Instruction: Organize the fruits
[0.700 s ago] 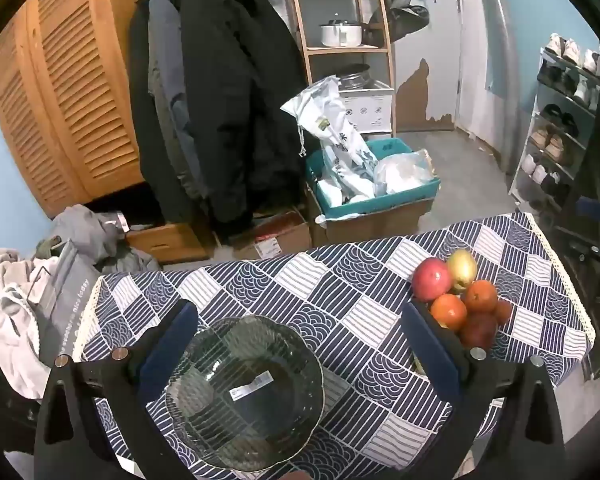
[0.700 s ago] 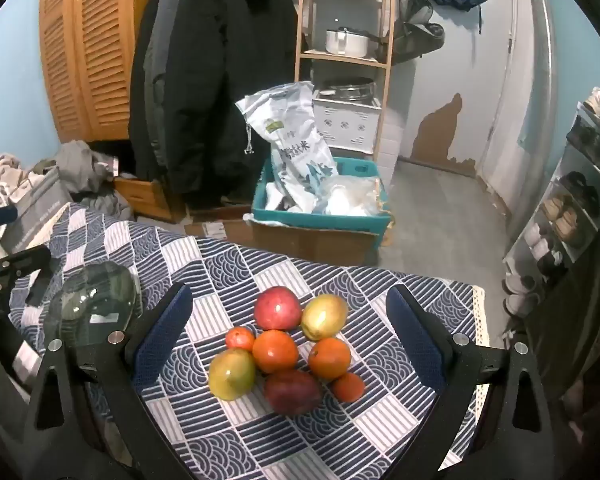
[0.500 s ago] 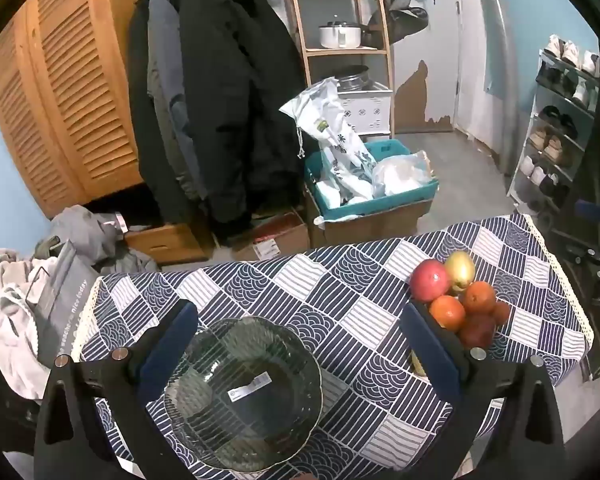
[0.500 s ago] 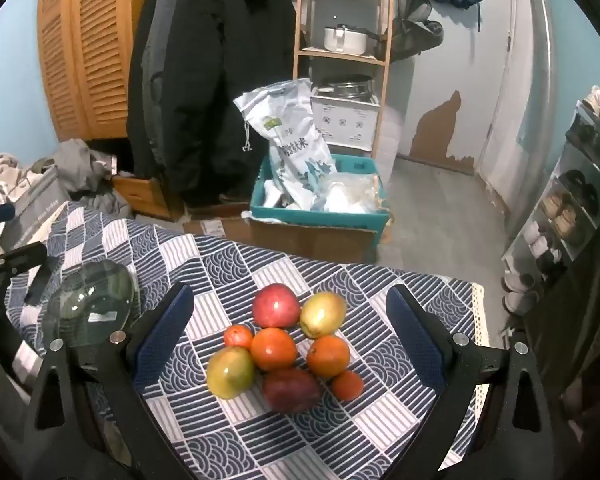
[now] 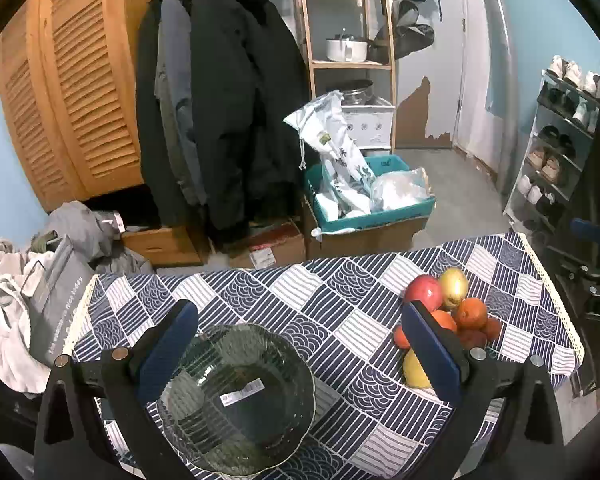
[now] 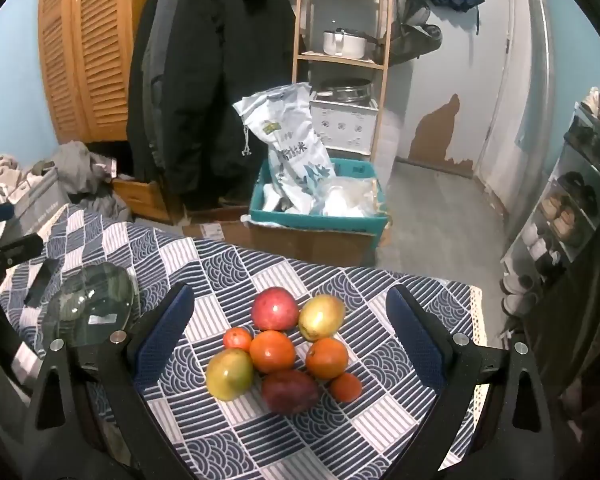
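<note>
A pile of several fruits [image 6: 284,354] lies on the patterned tablecloth [image 6: 228,264]: a red apple [image 6: 275,308], a yellow-green one [image 6: 321,317], oranges and a dark red fruit. A clear glass bowl [image 5: 238,398] stands empty to the left; it also shows in the right wrist view [image 6: 90,310]. My left gripper [image 5: 300,344] is open, hovering over the bowl. My right gripper [image 6: 290,344] is open, above the fruit pile, with the fruits between its fingers. The fruit pile shows at the right in the left wrist view [image 5: 448,320].
Beyond the table's far edge stand a teal crate [image 6: 320,216] with bags on a cardboard box, hanging coats [image 5: 220,120], a wooden shelf [image 6: 340,40] and a shoe rack [image 6: 580,200]. Clothes and a bag [image 5: 28,300] lie at the left.
Both grippers have shifted only slightly; the views have drifted a little. Fruits and bowl have not moved.
</note>
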